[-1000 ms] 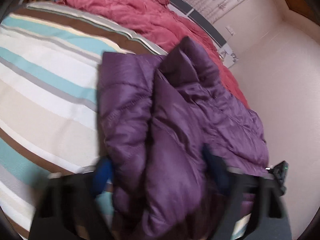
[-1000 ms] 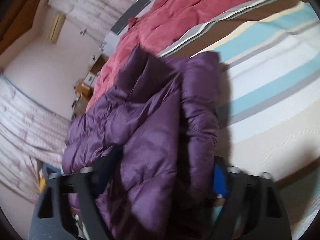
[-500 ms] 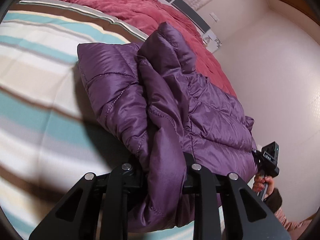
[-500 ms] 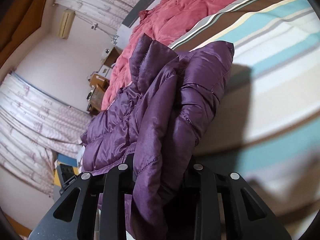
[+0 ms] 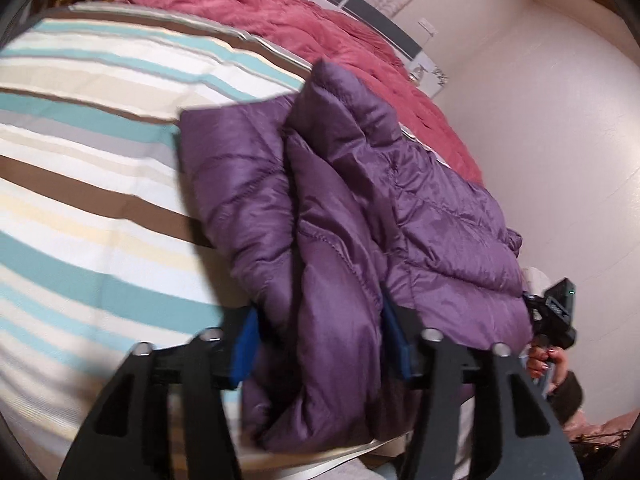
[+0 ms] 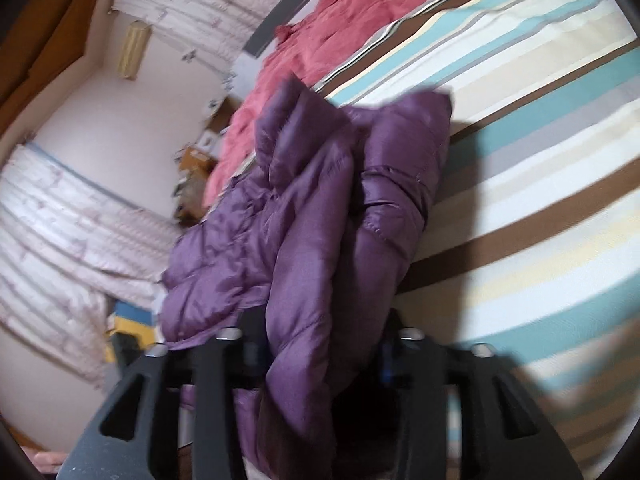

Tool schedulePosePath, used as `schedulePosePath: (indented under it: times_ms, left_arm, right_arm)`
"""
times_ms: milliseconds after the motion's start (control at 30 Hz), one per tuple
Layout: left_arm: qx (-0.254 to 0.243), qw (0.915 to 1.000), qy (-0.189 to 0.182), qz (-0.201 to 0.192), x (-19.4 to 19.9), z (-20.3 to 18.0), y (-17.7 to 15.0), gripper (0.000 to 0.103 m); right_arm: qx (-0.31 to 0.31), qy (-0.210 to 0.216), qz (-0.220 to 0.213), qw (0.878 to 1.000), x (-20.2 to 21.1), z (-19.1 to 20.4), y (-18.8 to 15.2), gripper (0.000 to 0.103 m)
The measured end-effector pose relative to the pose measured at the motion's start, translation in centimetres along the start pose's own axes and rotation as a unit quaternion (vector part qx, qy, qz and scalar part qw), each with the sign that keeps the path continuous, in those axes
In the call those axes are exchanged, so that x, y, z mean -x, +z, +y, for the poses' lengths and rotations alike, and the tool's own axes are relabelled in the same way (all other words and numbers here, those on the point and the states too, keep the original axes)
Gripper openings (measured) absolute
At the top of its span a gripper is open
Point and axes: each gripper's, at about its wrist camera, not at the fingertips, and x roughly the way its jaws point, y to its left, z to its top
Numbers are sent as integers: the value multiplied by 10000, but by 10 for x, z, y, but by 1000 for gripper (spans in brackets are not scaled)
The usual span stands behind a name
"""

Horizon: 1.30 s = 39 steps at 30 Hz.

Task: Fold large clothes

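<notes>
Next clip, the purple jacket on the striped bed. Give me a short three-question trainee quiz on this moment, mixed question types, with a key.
1. True or false: the purple jacket lies on a striped bedcover.
2. What lies beyond the jacket at the far end of the bed? A) red quilt B) green towel C) grey pillow
3. What sits between the left gripper fingers?

Key: 1 true. 2 A, the red quilt. 3 A fold of the jacket, as the jaws are opening.

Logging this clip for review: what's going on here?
A person with a claw in each hand is folding a puffy purple quilted jacket on a striped bedspread. A bunched fold of it sits between the jaws of both the left claw and the right claw, which are opening. A crumpled red blanket lies behind.
</notes>
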Motion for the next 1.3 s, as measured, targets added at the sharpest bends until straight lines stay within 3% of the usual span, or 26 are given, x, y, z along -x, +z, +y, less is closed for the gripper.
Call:
schedulePosePath:
  times_ms: [67,133,200,333,500,567,600,633,700,967,1133,1300]
  left_arm:
    - [-128,9991,328,-242,23,-4,-7,67]
    - [-379,9940,826,-602,40,-10,2,70]
    - [-668,9887,1054,-836,45,-20,19,75]
    - [-962,9879,956,-753,24,-37,59,76]
    - [-922,9924,750,-306,-28,-39,95,75]
    - [-927,9928,738,-180,-40,-42,91,64]
    - [-932,9934,654,-125,-46,-44,90,38]
    - [-923,9937,631,-65,-49,-46,88,20]
    - [-878,9947,518,-134,-42,-55,84,11]
    - [-770,9919,649,-780,9,-83,113,10]
    - [-839,9856,1180,-874,-16,-96,132,10]
    - [-336,9842,1484,-909,-51,-83,146,10]
  right_arm:
    - [25,-94,-201,9998,15,-1,2,56]
    - [291,-378,-458,9978,28,5,9,56]
    - [751,-642,-637,9931,33,16,19,56]
    - [1549,-946,-593,9816,15,44,44,56]
    - [1874,-1264,-45,9741,-36,49,74,56]
    - [1873,-1382,-13,9725,-44,45,76,51]
    - [1844,-1354,4,9735,-46,45,77,35]
    - [1801,-1314,29,9748,-46,45,77,26]
    - [1791,-1211,-41,9763,-35,48,71,17]
    - [1864,-1124,-430,9751,-5,98,100,13]
    - [1629,-1416,-459,9754,-30,99,124,10]
    - [1181,-1644,-536,9778,-67,78,138,10]
